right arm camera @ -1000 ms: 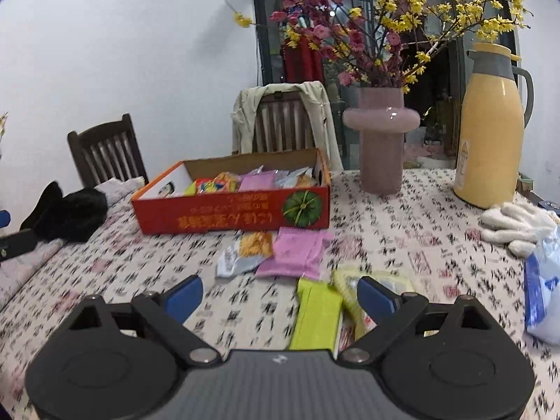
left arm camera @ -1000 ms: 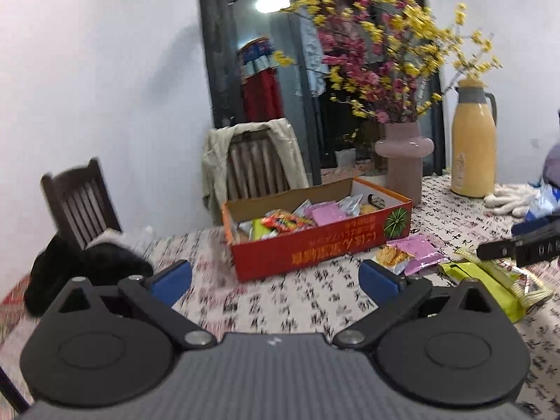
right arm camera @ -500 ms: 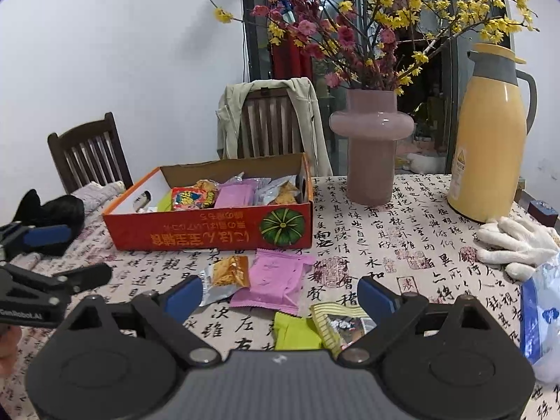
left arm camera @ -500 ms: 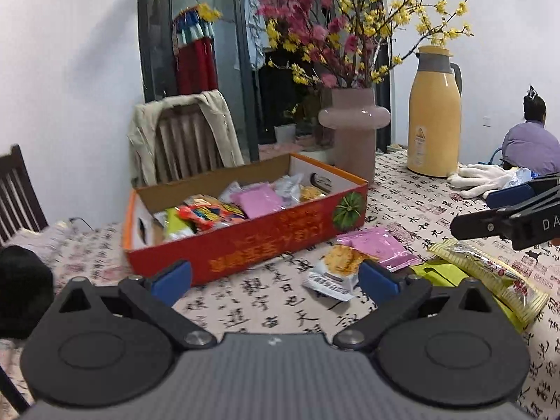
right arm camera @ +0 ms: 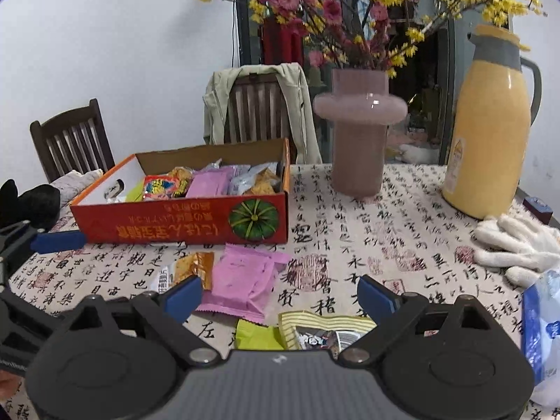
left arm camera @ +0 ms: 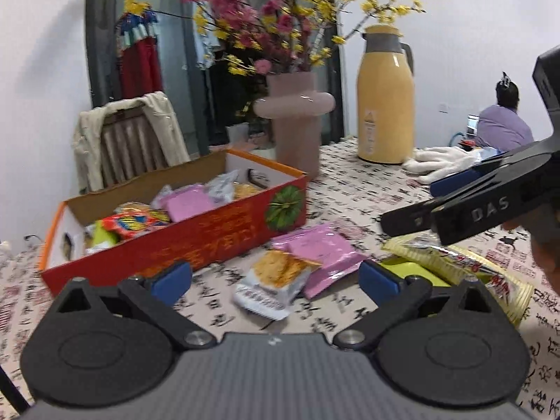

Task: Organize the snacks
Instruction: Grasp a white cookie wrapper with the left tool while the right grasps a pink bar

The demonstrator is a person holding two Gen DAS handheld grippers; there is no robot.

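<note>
Snack packets, loose on the near tablecloth before the red box (right arm camera: 182, 222): pink packet (right arm camera: 241, 285), biscuit packet (left arm camera: 276, 278), yellow packet (left arm camera: 455, 266); likely light, crinkly, slippery film, best pinched at a crimped edge; left gripper (left arm camera: 274, 278) and right gripper (right arm camera: 280, 295) both spread apart, empty.

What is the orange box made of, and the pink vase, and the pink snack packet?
The orange box looks like printed cardboard: its inner walls show plain brown and white. The pink vase seems to be frosted glass, cloudy with small bright glints, though it could be plastic. The pink snack packet looks like thin matte plastic film, crinkled, with zigzag sealed ends.
</note>
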